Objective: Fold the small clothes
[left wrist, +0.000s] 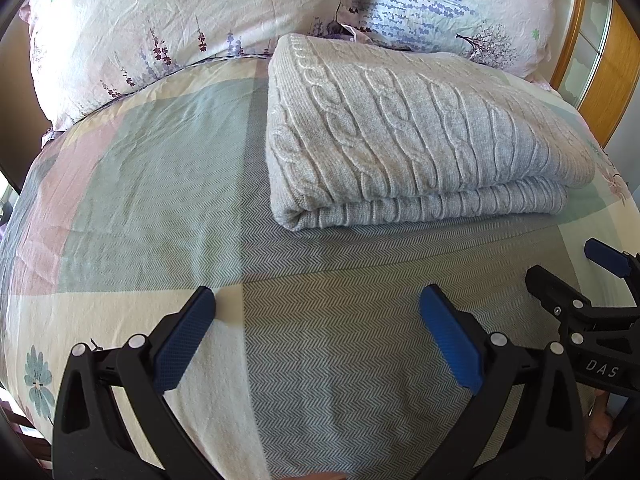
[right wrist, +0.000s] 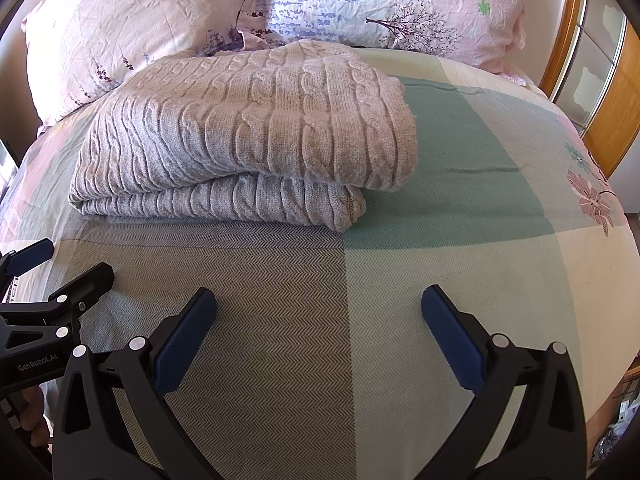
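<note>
Folded sweater [left wrist: 420, 136] on bed [left wrist: 160, 168]; left hand-held gripper [left wrist: 316, 312] "GenRobot.AI", right hand-held gripper [right wrist: 318, 312] "DAS", both apart.

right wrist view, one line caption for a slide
Folded grey sweater lies on the bedspread beyond the open right gripper, nothing held.

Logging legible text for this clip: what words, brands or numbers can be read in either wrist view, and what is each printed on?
"DAS": white letters on the black body of the right gripper, seen at the right edge of the left wrist view.
"GenRobot.AI": white letters on the body of the left gripper, seen at the left edge of the right wrist view.
A second white marking above it is cut off by the frame edge, unreadable.
The sweater shows no text.
</note>
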`<state>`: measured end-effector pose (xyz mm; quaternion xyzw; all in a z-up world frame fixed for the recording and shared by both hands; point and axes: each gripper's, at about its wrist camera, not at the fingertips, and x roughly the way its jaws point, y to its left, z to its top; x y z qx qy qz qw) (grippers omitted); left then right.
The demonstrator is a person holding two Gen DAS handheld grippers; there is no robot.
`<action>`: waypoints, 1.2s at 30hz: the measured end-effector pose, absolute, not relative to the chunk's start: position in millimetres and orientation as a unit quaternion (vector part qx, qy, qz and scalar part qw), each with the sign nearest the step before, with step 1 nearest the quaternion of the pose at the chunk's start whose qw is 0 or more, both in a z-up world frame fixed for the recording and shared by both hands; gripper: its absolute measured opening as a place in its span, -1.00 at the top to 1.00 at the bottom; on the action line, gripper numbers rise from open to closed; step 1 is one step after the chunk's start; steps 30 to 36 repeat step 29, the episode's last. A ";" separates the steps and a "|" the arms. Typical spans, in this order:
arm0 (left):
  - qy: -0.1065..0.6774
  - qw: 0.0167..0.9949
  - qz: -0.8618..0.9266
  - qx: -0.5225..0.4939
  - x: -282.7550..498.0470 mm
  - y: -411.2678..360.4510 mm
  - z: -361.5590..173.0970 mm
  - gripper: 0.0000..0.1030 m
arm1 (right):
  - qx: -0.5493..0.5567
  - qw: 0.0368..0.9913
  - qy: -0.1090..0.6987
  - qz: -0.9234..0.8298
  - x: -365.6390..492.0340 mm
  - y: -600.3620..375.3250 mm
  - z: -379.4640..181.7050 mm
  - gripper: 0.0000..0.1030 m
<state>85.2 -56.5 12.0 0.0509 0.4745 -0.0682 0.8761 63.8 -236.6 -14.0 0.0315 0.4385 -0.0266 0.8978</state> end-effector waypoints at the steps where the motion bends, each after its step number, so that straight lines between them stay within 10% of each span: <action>1: 0.474 0.876 -0.068 0.051 85.0 -56.5 12.0 -0.97 | 0.031 0.898 0.438 -0.027 63.9 -236.6 -13.8 -0.97; 36: 0.481 0.872 -0.070 0.054 87.4 -55.1 11.8 -0.97 | 0.034 0.902 0.428 -0.032 64.1 -233.5 -14.1 -0.97</action>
